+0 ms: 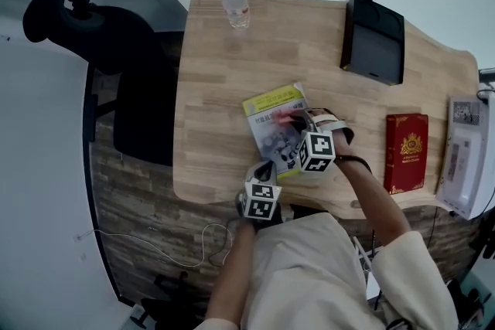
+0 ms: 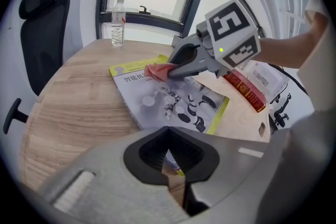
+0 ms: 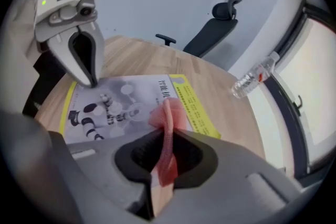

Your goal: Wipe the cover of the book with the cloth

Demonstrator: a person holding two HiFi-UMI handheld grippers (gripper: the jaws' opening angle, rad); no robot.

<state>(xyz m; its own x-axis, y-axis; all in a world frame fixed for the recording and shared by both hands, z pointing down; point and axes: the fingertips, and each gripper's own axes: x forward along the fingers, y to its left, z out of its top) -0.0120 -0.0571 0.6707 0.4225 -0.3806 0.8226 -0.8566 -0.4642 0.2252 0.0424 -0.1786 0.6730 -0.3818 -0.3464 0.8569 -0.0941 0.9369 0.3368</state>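
On the wooden table (image 1: pixel 232 66), near its front edge, lies the book (image 1: pixel 271 131); a bottle (image 1: pixel 237 5) stands well away. The right claw (image 2: pixel 172 71) pinches the pink cloth (image 3: pixel 167 113) against the cover. The left claw (image 3: pixel 88 78), closed, presses the book's corner.

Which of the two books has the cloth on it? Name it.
The yellow-edged robot-cover book, under the pink cloth in the right gripper; the red book lies apart, bare.

I count two books on the one table (image 1: pixel 224 89): a grey-and-yellow book (image 1: pixel 272 127) and a red book (image 1: pixel 406 152). One pink cloth (image 3: pixel 167 113), one water bottle (image 1: pixel 236 4), one black box (image 1: pixel 373 40), one office chair (image 1: pixel 116 50), two grippers: left gripper (image 1: pixel 269 168), right gripper (image 1: pixel 292 118).
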